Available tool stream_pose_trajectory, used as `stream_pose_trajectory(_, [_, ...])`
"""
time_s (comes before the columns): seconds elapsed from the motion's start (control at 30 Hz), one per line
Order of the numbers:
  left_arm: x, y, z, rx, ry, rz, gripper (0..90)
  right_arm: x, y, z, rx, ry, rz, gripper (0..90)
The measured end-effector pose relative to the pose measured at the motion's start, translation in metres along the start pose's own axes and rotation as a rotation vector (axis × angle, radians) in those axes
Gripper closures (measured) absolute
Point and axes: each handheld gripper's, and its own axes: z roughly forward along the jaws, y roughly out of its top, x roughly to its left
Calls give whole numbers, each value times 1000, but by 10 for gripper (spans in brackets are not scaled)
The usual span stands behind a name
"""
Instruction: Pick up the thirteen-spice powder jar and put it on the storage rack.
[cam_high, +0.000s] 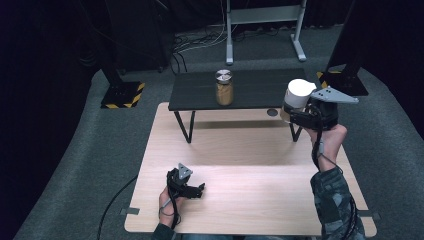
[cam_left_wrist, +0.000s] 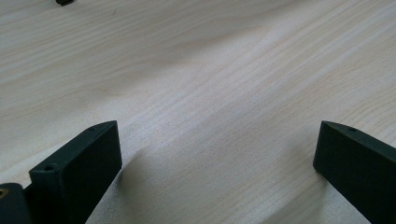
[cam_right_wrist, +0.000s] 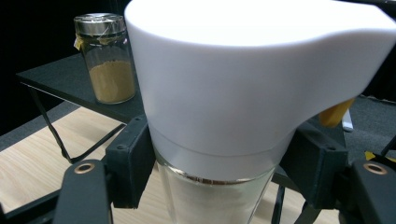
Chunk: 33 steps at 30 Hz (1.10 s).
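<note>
High view: a pale wooden counter (cam_high: 240, 175) with a low black shelf (cam_high: 250, 90) standing on its far side on thin legs. On the shelf stands a glass spice jar (cam_high: 224, 88) with a metal lid, filled with tan powder. The person's right hand-held gripper (cam_high: 296, 114) is raised at the shelf's right end, clamped on a glass dispenser (cam_high: 297, 97) with a white cap; the dispenser looks clear of the shelf top, near its right edge and well apart from the spice jar. The left hand-held gripper (cam_high: 197, 190) rests low over the near left part of the counter, away from everything.

Left gripper view: the left gripper's two black jaws stand wide apart over bare wood grain — released, nothing between them.

Right gripper view: the jaws press on either side of the dispenser (cam_right_wrist: 219, 196) just under its white cap (cam_right_wrist: 252, 74), which has a pouring spout toward the right. White grains fill the glass below. Beyond, to the left, the spice jar (cam_right_wrist: 106, 58) stands upright on the shelf (cam_right_wrist: 70, 84).

Judged from this, the step in hand is carrying the dispenser to the shelf. The next move likely calls for bringing it over the shelf top, keeping it upright, lowering until the base sits flat beside — not against — the spice jar, and only then loosening the jaws.
</note>
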Motion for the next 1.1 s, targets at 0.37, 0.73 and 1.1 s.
stream_pose_trajectory(0.37, [0, 0, 0, 0, 0, 0, 6, 0, 14, 6, 1, 4, -12, 298])
stream_pose_trajectory(0.73, [0, 0, 0, 0, -2, 1, 6, 0, 25, 20, -1, 18, -16, 299])
stream_pose_trajectory(1.1, [0, 0, 0, 0, -3, 2, 6, -2, 34, 35, 6, 22, -12, 298])
